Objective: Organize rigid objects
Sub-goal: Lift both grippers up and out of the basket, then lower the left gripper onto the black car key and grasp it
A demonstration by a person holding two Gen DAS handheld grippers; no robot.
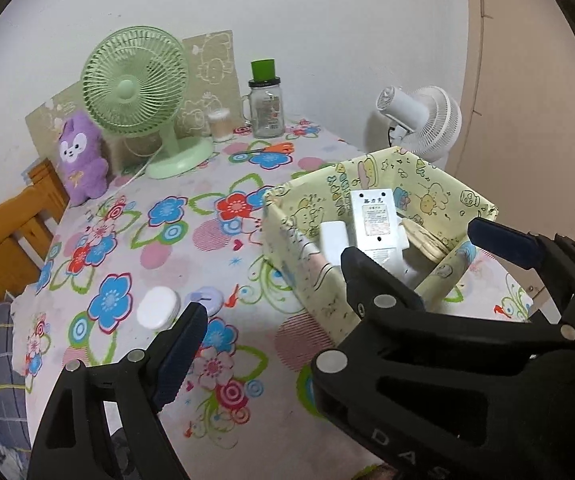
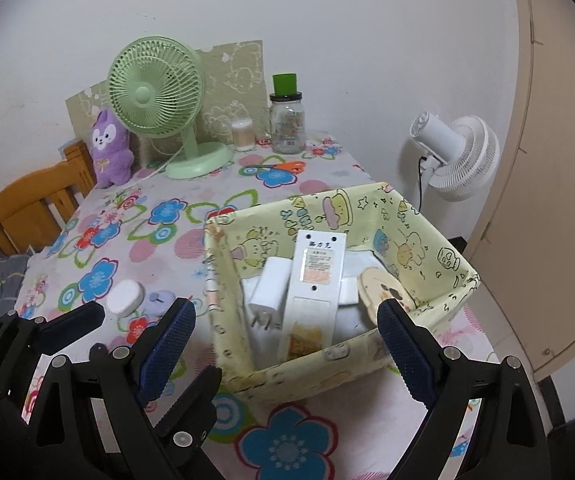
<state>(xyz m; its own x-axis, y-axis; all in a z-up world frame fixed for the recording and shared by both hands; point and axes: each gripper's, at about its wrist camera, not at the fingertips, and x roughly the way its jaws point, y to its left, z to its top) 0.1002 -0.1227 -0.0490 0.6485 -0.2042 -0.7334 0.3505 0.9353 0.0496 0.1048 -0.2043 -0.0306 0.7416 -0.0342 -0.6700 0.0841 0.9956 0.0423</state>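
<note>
A: Why is the yellow fabric bin [image 2: 327, 372] sitting at the near edge of the flowered tablecloth [image 2: 215, 196]?

B: It is serving as the collecting place. A white remote [image 2: 315, 280] is leaning on its back wall, a white plug adapter [image 2: 267, 292] is lying just left of the remote inside the bin, and a round beige piece [image 2: 385, 286] is resting to the remote's right.

A: What is waiting outside the bin?

B: A white oval case [image 2: 126, 297] and a lilac round thing [image 2: 158, 301] are lying on the cloth left of the bin, touching each other.

A: Are the grippers carrying anything?

B: No. The right gripper [image 2: 283, 344] is hovering over the bin's near wall, fingers wide apart and empty. The left gripper [image 2: 87, 320] is hanging left of the bin, near the oval case, its fingers also apart, likely lining up for the next pick.
</note>
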